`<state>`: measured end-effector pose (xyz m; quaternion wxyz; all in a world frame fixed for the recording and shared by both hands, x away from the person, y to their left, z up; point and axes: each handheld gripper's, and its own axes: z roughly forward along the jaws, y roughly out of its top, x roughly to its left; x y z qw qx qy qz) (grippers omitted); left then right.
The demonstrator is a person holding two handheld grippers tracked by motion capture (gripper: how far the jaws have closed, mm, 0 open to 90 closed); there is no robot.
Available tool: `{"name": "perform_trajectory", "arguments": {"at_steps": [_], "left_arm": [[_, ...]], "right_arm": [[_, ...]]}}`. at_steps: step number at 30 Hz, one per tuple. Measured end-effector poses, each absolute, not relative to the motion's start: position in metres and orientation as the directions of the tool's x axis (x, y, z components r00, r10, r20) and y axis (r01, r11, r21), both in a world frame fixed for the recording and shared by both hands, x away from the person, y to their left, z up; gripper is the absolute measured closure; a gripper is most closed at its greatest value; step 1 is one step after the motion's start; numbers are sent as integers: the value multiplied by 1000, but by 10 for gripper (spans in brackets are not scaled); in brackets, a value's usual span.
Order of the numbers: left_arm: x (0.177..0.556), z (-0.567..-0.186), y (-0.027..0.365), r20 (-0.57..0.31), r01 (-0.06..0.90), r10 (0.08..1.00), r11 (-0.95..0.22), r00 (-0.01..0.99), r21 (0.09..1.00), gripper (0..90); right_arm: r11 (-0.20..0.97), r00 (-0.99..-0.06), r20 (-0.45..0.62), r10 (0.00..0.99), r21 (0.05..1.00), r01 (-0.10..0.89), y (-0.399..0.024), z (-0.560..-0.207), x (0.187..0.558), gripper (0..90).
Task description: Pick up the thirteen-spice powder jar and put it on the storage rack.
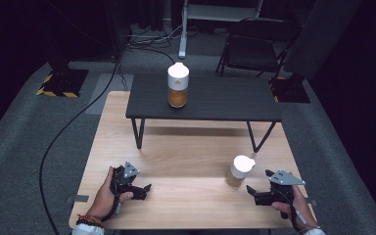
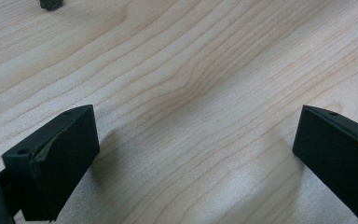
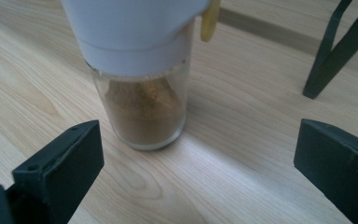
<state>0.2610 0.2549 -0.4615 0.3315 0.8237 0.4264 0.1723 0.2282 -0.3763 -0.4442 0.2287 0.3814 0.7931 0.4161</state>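
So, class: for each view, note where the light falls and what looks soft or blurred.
High view: wooden table lit, surroundings dark. Left gripper view: sharp grain, soft shadows beside the tongs. Right gripper view: spice jar cut off at the top, bright sheen on the wood beside it.

A glass spice jar (image 1: 240,170) with a white cap stands upright on the wooden table (image 1: 186,161), toward its right edge and nearer the front edge than the back. Brown powder fills roughly its lower half, seen close in the right gripper view (image 3: 144,112). A yellowish tab, perhaps a flip spout, sticks out from the cap.
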Motion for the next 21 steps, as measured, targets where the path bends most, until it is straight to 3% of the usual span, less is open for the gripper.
{"name": "perform_trajectory", "arguments": {"at_steps": [21], "left_arm": [[261,-462,255,1,586,814,-419,580,694,0]], "right_arm": [[343,-636,14,772,832,436,-351,-456,247,13]]}}
